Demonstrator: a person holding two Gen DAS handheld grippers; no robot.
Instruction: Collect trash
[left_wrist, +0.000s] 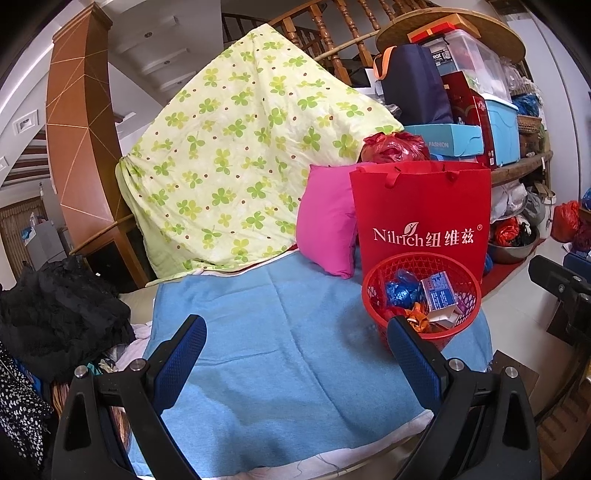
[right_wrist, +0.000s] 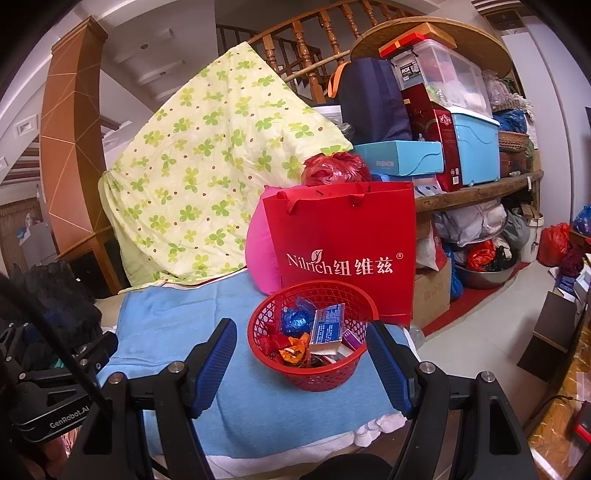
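A red mesh basket (left_wrist: 458, 325) (right_wrist: 317, 378) stands on a blue towel (left_wrist: 277, 332) (right_wrist: 166, 321). In it lie a crumpled blue wrapper (left_wrist: 402, 291) (right_wrist: 295, 319), a small white and blue carton (left_wrist: 439, 295) (right_wrist: 327, 326) and orange and red wrappers (right_wrist: 293, 349). My right gripper (right_wrist: 301, 328) is open and faces the basket, its fingertips on either side of the rim and apart from it. My left gripper (left_wrist: 299, 328) is open over bare towel, left of the basket, with nothing between its fingers.
A red paper bag (left_wrist: 421, 214) (right_wrist: 343, 236) stands behind the basket, with a pink pillow (left_wrist: 325, 221) to its left. A clover-print quilt (left_wrist: 240, 147) hangs behind. Black clothes (left_wrist: 62, 306) are heaped at left. Stacked boxes on shelves (left_wrist: 498, 122) fill the right.
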